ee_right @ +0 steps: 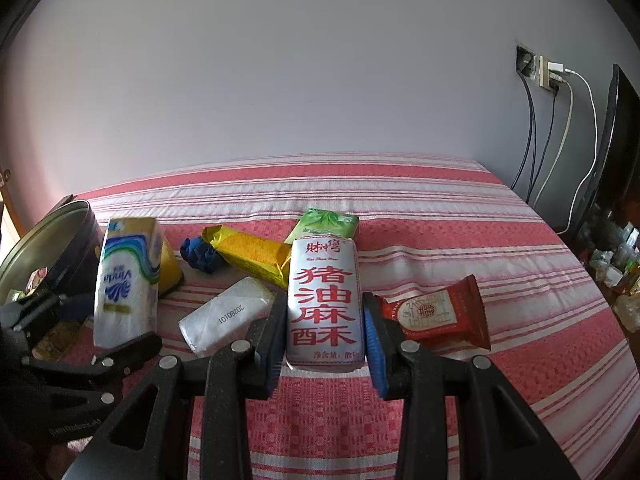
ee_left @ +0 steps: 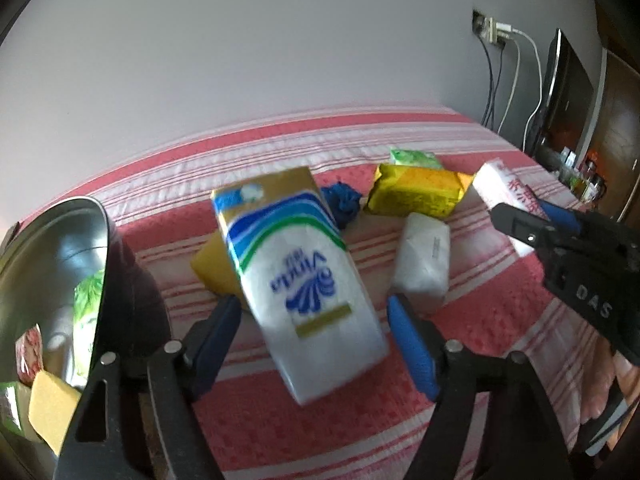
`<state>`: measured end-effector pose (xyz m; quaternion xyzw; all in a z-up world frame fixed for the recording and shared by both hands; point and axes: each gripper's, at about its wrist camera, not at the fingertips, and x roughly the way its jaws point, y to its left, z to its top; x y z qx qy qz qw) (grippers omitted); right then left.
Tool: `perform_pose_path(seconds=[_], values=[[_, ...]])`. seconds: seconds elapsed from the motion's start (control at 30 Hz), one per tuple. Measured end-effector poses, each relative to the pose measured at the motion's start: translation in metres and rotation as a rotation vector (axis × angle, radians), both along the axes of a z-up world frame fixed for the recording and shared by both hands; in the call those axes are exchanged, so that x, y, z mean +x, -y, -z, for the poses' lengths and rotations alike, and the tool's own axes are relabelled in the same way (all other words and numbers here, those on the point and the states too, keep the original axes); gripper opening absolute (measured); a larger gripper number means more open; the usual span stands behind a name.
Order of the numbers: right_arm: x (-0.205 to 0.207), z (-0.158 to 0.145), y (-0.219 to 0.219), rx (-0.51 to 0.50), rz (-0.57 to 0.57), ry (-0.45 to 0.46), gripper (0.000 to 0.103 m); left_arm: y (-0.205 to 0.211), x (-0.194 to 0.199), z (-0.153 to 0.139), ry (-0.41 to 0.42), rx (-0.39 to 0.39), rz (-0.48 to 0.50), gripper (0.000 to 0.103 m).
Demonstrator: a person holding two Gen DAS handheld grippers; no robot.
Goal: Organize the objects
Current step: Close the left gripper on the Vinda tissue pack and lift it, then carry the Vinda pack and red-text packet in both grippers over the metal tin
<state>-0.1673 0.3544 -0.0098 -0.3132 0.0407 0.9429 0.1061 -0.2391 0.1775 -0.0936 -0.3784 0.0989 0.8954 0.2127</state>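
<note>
A white Vinda tissue pack [ee_left: 308,280] with blue and green bands stands tilted on the striped bed cover, leaning on a yellow pack [ee_left: 210,270]. My left gripper [ee_left: 316,340] is open around its lower end, with a small gap at each pad. From the right wrist the tissue pack [ee_right: 128,280] stands beside the left gripper [ee_right: 86,330]. My right gripper [ee_right: 324,344] is shut on a white snack packet [ee_right: 324,300] with red characters. The left wrist view shows that packet [ee_left: 506,190] in the right gripper [ee_left: 536,220].
A round metal tin [ee_left: 52,248] at the left holds several packets. On the red-striped cover [ee_right: 400,200] lie a gold packet [ee_right: 252,256], a green pack [ee_right: 326,220], a blue crumpled item [ee_right: 198,256], a silvery packet [ee_right: 228,312] and a red snack [ee_right: 440,312]. Cables [ee_right: 560,128] hang at the right wall.
</note>
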Motion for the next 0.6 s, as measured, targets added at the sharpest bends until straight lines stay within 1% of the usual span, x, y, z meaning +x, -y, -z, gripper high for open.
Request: perform_pose_path(seconds=[0.1,0.13,0.17,0.3,0.5,0.6], values=[[0.000,0.000,0.000,-0.003,-0.001,0.001,0.037,-0.006,-0.004,0.003,0.003,-0.029,-0.002,0.075],[0.000,0.000,-0.001,-0.004,-0.001,0.001,0.037,-0.007,-0.006,0.003,0.002,-0.034,-0.004,0.069],[0.000,0.000,-0.001,-0.004,-0.001,0.001,0.037,-0.008,-0.006,0.003,0.000,-0.038,-0.006,0.066],[0.001,0.000,0.000,0.000,0.002,-0.009,0.037,-0.008,-0.003,0.001,-0.024,-0.037,-0.008,0.059],[0.006,-0.004,-0.001,0.005,0.009,-0.044,0.037,-0.005,0.005,-0.007,-0.103,-0.032,-0.018,0.055],[0.007,-0.005,0.001,0.014,0.008,-0.057,0.037,-0.003,0.010,-0.011,-0.143,-0.026,-0.031,0.055]])
